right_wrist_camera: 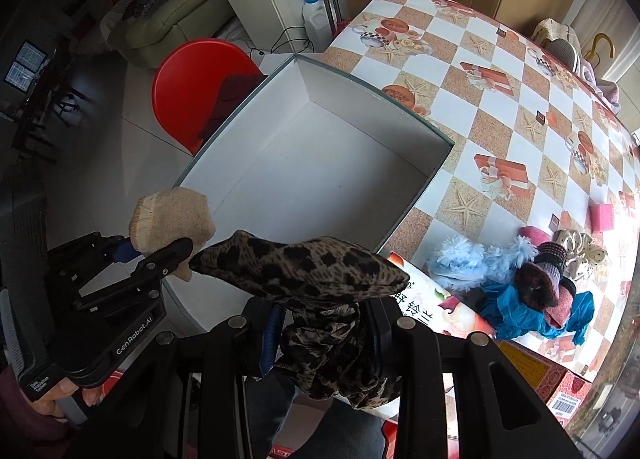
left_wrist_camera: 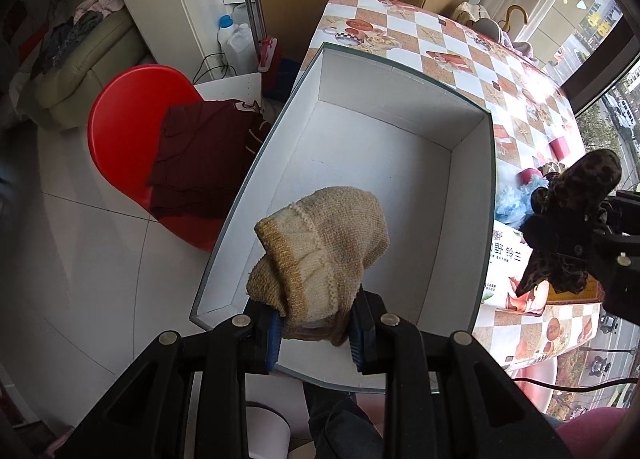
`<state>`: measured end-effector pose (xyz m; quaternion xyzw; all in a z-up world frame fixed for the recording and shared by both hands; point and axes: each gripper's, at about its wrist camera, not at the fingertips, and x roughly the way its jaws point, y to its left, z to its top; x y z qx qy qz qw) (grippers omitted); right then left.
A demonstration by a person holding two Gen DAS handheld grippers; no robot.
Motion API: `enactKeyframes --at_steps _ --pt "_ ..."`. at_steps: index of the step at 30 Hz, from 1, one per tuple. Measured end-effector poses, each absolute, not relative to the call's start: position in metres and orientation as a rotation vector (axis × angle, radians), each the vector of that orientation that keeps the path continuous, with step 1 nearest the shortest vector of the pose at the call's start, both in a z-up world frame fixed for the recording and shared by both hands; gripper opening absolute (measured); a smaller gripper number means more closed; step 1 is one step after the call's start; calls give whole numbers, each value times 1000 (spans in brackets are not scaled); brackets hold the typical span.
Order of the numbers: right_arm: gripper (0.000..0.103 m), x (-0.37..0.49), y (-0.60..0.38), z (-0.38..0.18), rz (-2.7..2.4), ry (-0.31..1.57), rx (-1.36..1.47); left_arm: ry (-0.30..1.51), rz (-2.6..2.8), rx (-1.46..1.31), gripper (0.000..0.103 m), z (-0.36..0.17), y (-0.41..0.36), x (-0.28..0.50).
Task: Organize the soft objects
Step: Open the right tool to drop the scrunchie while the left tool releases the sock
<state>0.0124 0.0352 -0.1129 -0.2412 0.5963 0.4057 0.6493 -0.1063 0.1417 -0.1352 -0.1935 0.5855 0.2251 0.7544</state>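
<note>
My left gripper (left_wrist_camera: pixel 316 333) is clenched on a beige knitted piece (left_wrist_camera: pixel 320 251), a bundled soft item with a cream cable band and a tan edge. The blue pads (left_wrist_camera: pixel 274 333) press into its lower end, and the rest of the bundle bulges up and forward from between them. It hangs over the near end of the white box (left_wrist_camera: pixel 464 127), an open, shallow cardboard box with a greenish rim and a bare white floor. The box sits on the left part of the table (left_wrist_camera: pixel 516 71), which wears a checked cloth printed with starfish and cups.

My right gripper (right_wrist_camera: pixel 320 333) is clamped on a leopard-print fabric piece (right_wrist_camera: pixel 304 269). Its folded top spreads sideways above the pads, and more of it bunches down between them. It is held just past the near right corner of the box, above a printed package (right_wrist_camera: pixel 452 307) lying beside the box.

On the far right of the table, well apart from the box, lies a pile of soft things (right_wrist_camera: pixel 536 287): a fluffy pale blue one, a bright blue one, a dark knitted one and a cream dotted one.

To the left of the box, off the table, a red chair (left_wrist_camera: pixel 124 131) carries a folded maroon garment (left_wrist_camera: pixel 200 151).
</note>
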Motion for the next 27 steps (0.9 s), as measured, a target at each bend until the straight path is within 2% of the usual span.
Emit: enactKeyframes --at_steps 18,27 --pt "35 -16 76 -192 961 1540 -648 1434 480 -441 30 -190 136 -107" --pt "35 -24 66 -203 957 1579 -682 1445 427 -410 31 -191 117 -115"
